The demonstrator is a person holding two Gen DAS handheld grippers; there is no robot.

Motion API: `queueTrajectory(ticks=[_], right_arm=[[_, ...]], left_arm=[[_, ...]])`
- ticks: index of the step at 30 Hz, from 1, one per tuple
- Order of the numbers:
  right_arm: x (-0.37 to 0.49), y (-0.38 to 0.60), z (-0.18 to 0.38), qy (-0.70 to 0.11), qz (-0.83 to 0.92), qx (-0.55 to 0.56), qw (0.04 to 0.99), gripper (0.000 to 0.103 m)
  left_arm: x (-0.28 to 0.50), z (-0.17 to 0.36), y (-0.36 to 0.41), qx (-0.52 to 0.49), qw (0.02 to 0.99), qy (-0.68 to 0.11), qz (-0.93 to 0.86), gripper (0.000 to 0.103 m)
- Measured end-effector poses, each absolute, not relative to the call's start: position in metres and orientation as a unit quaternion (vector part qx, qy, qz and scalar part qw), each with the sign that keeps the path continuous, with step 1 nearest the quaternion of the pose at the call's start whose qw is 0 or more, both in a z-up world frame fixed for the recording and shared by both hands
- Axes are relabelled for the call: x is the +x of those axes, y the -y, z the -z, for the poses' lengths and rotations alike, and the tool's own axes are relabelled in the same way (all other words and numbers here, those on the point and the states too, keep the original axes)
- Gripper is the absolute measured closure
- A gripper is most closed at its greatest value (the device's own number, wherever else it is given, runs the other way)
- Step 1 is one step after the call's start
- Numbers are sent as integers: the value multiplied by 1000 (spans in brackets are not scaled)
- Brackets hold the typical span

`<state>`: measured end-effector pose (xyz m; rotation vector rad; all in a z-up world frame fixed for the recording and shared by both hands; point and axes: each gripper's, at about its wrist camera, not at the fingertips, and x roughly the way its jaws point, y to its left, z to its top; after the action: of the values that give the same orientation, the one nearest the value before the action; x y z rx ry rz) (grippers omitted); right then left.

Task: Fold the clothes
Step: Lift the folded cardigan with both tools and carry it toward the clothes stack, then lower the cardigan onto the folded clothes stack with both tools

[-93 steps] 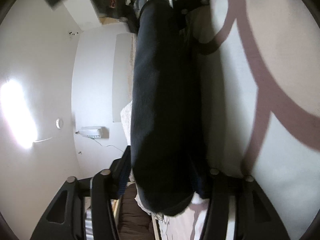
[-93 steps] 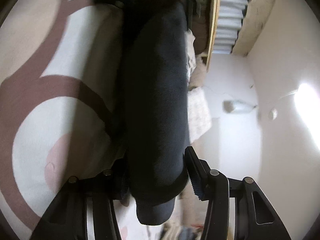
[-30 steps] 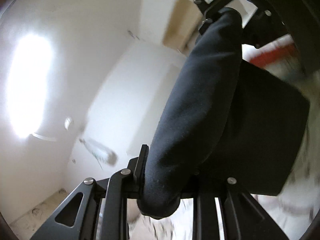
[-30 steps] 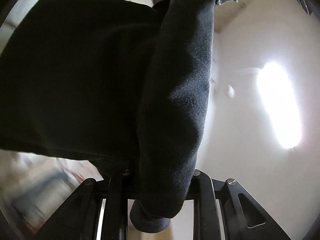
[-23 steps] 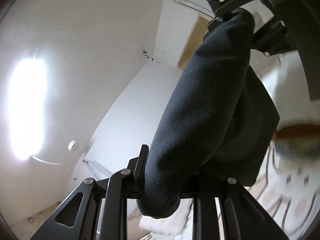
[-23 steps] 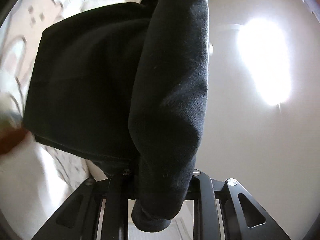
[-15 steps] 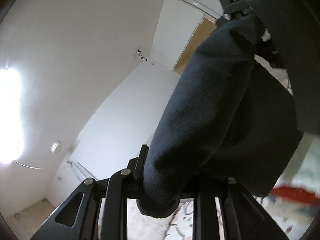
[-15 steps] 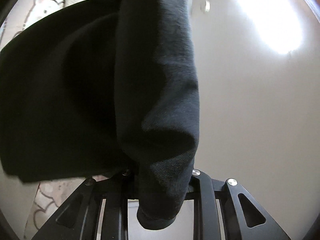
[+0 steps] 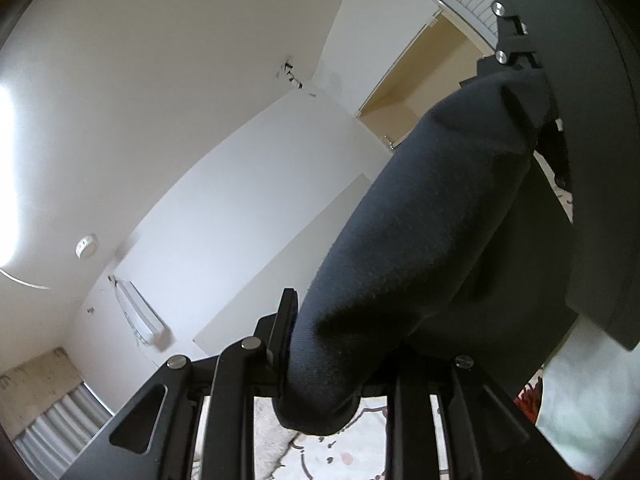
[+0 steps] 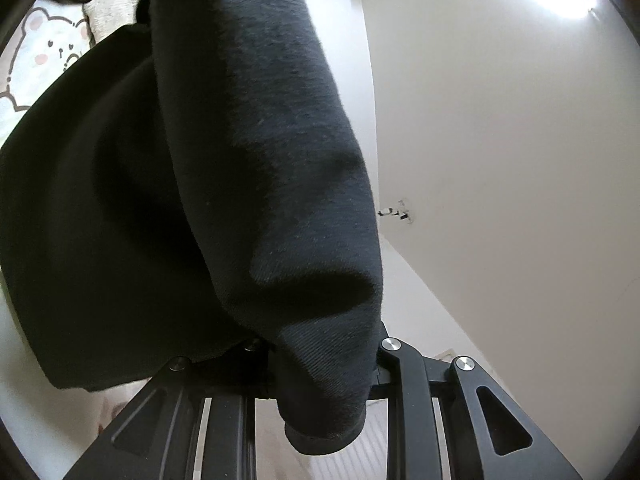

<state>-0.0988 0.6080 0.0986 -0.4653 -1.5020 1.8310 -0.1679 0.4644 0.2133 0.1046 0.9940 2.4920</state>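
Folding looks only part done — the left gripper [image 9: 332, 364] and right gripper [image 10: 320, 372] each clench an end of the dark garment [image 10: 260, 160], which hangs doubled between them, seemingly nowhere laid down.

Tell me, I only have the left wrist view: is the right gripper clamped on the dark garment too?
Observer: Yes. In the right wrist view the right gripper is shut on the garment, a thick fold bulging out between its fingers.
Operator: Does the cloth hang free on that side?
Observer: It hangs in a wide dark sheet to the left of the fold, its lower edge loose in the air.
Operator: What is below it?
Observer: A white fabric with a cartoon bear print shows past the cloth's upper left edge.
Operator: And my left side?
Observer: The left gripper is shut on the same garment.
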Motion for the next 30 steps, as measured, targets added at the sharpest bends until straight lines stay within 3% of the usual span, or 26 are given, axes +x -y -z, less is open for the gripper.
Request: queueTrajectory(ticks=[4, 10, 18, 26, 30], right_arm=[[-111, -614, -101, 578, -716, -176, 349, 81], [-97, -607, -98, 588, -719, -188, 319, 81], [11, -621, -89, 624, -705, -201, 269, 81], [127, -617, -16, 665, -678, -255, 179, 81], [158, -630, 16, 674, -664, -282, 162, 81]], left_arm=[[-164, -189, -500, 18, 239, -339, -910, 80], [-149, -165, -494, -4, 285, -337, -898, 80], [-62, -148, -461, 30, 357, -375, -855, 80], [6, -62, -429, 21, 388, -458, -799, 80], [22, -41, -428, 20, 387, -462, -798, 80]])
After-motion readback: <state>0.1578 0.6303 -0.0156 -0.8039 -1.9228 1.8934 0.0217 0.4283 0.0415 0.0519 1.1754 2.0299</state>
